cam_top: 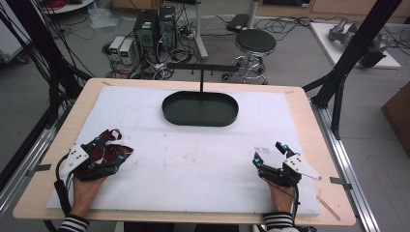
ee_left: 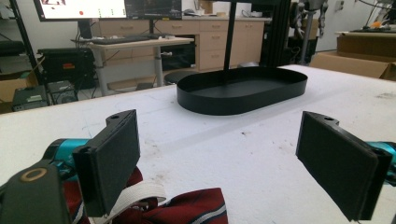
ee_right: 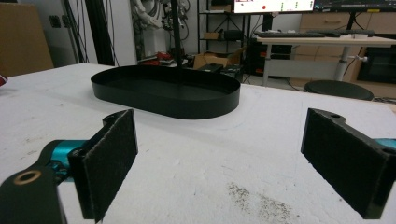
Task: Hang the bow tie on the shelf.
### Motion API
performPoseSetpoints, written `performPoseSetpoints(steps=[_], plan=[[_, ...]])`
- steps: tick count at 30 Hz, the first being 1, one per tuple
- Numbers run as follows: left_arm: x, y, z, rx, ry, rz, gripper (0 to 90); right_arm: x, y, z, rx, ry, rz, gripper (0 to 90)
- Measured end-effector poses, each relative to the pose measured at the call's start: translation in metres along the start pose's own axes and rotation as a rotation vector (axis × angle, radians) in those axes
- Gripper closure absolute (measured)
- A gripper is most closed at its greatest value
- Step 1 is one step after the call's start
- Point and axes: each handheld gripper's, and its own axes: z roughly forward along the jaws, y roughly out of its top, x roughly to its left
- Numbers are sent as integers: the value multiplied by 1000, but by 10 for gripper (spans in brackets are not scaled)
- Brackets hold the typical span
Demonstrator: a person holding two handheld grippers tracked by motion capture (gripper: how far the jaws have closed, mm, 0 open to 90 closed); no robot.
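under the spread left gripper (cam_top: 112,145) lies a crumpled maroon cloth (cam_top: 110,152); right gripper (cam_top: 269,153) spread, empty.

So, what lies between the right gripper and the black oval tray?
Nothing: between the right gripper and the black oval tray lies bare white table cover, with faint stains, as the high view and right gripper view show.

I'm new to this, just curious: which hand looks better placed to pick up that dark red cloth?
Probably the left gripper: its open jaws already sit over the dark red cloth. The right gripper, also open, sits across the table.
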Motion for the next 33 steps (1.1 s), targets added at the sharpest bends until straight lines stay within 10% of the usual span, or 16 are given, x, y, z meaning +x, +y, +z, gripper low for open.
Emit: performPoseSetpoints(steps=[19, 33], plan=[[0, 2, 2, 40, 20, 35, 140, 1, 0, 0, -5, -4, -15, 99], [14, 33, 0, 141, 13, 69, 140, 1, 0, 0, -6, -6, -17, 99]])
